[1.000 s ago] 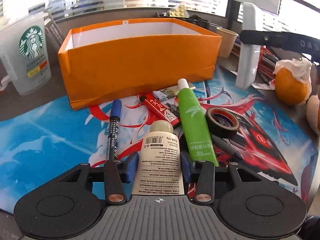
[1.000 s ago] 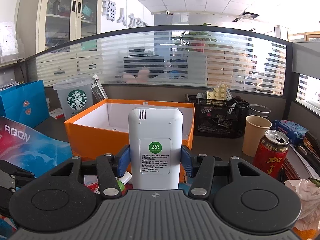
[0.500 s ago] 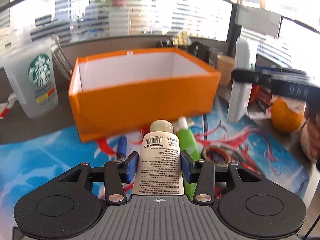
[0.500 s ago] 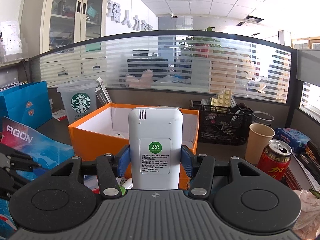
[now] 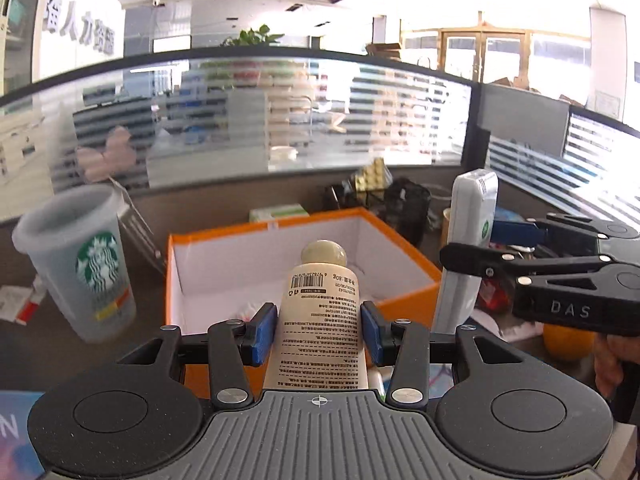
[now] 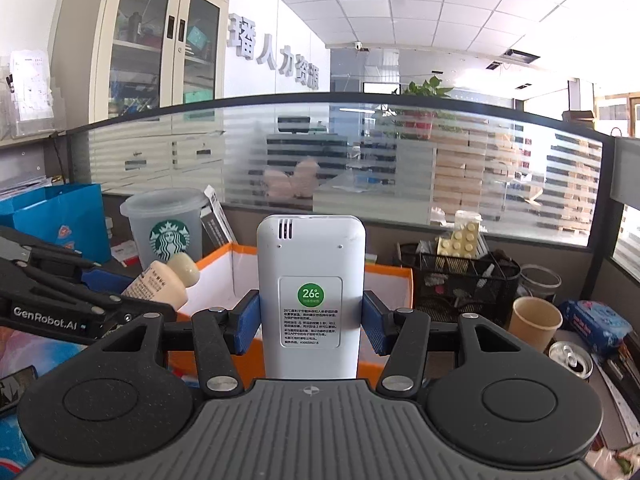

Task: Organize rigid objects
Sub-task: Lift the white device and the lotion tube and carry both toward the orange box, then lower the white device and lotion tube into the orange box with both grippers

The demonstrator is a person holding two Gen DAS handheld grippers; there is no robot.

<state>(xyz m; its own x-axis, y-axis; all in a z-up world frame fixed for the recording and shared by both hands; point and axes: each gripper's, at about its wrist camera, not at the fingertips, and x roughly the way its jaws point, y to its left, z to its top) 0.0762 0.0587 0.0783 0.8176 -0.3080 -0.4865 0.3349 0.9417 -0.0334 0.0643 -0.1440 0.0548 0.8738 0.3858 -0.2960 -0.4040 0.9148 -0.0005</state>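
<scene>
Tube [image 5: 320,320] of cream, pale with a rounded cap, sits clamped between the blue pads of the left gripper [image 5: 319,334], its long axis running straight out along the jaws with the cap leading toward the orange box [image 5: 408,276]; the right wrist view shows the same tube [image 6: 160,284] angled up and rightward at the box's left edge. The right gripper [image 6: 311,326] has its jaws closed on a white remote [image 6: 311,288], which stands lengthwise along the fingers, vent end forward, label side facing the camera, held in the air at the box's right side. Both things look clear of the counter, so the step in hand reads as the carry: two rigid items brought to the open box at once. Next, each would need its nose brought over the rim and tipped down inside, then the jaws eased apart; the box interior looks mostly bare white, so room is no issue, but two grippers over one opening risk knocking each other, and going one at a time seems safer. A plastic coffee cup [image 5: 80,264] stands at the box's left, near the left hand's path.
</scene>
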